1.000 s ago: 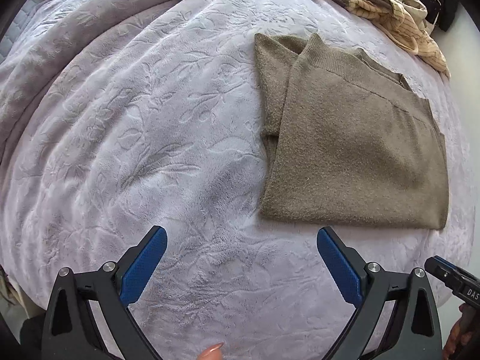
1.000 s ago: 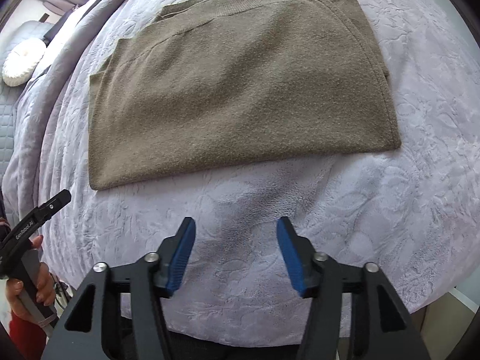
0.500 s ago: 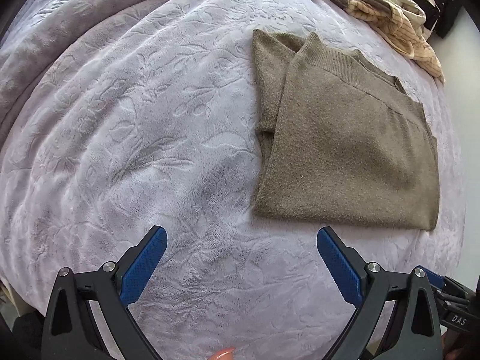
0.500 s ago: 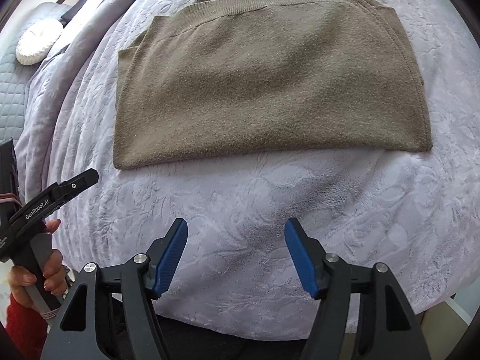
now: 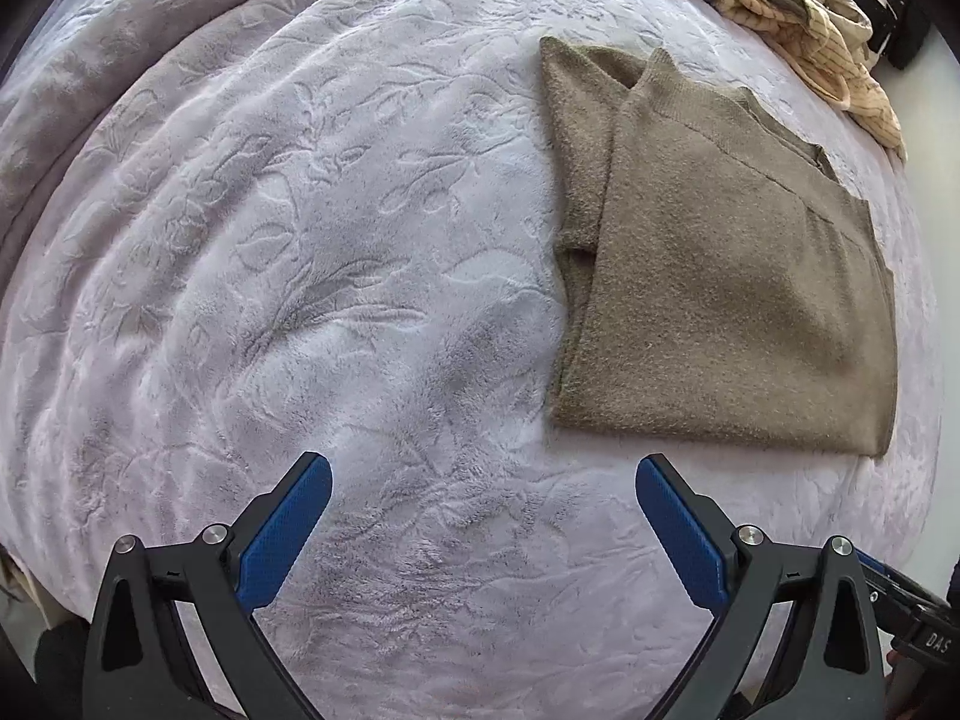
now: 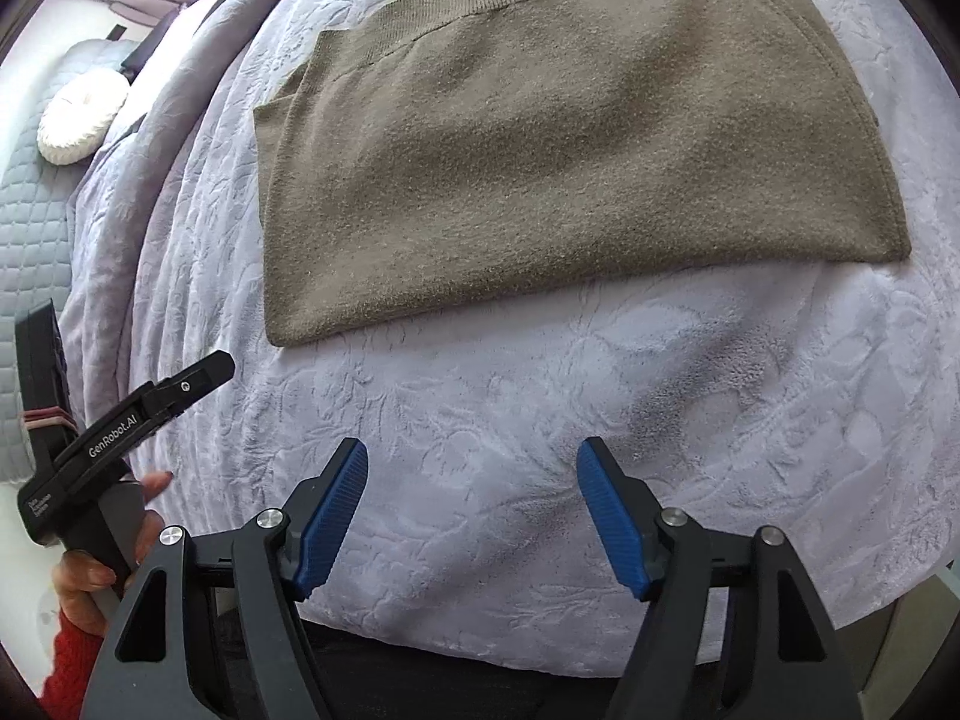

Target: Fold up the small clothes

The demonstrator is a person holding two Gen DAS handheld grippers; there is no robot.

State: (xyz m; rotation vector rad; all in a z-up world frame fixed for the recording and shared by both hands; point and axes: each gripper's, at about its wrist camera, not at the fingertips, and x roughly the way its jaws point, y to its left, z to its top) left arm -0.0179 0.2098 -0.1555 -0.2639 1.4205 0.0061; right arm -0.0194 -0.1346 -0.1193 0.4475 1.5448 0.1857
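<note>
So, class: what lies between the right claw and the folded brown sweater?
Only bare lilac blanket separates the opening, empty right claw from the sweater, as the right wrist view shows.

Lay folded flat on the blanket: a sweater, right of centre in the left wrist view, a sleeve tucked under its left edge. Behind it, at the far right, lay a heap of clothes. Far left in the right wrist view sat a round cushion.
</note>
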